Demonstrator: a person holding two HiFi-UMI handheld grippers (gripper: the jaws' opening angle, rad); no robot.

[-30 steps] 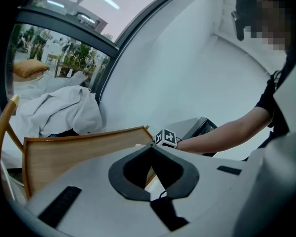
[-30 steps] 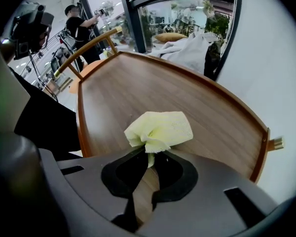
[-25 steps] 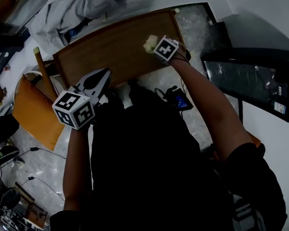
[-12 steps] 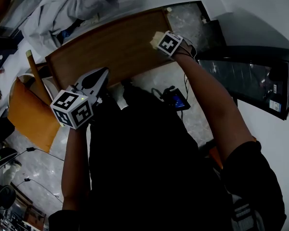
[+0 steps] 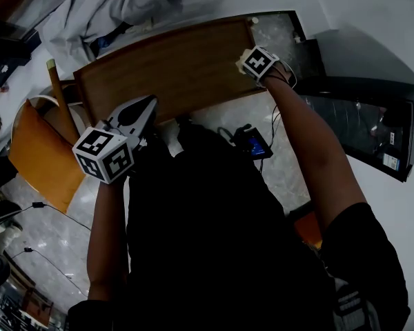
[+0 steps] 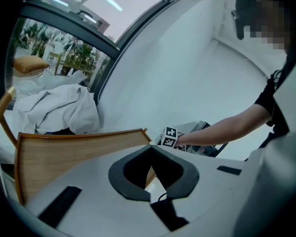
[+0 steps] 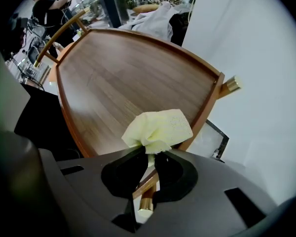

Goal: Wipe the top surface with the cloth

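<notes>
Yellow cloth sits clamped in our right gripper, at the wooden top's rim, just below frame centre; our left gripper has its jaws together, empty.

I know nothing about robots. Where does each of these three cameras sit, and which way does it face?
Head view: on the person's head, looking steeply down at the wooden table top; left forearm, right forearm and dark torso show.
Left gripper view: on the left tongs, shut and empty, facing across the table top towards the right forearm.
Right gripper view: on the right tongs, shut on the yellow cloth, facing the table top.
Shared: all three show the table top.
</notes>
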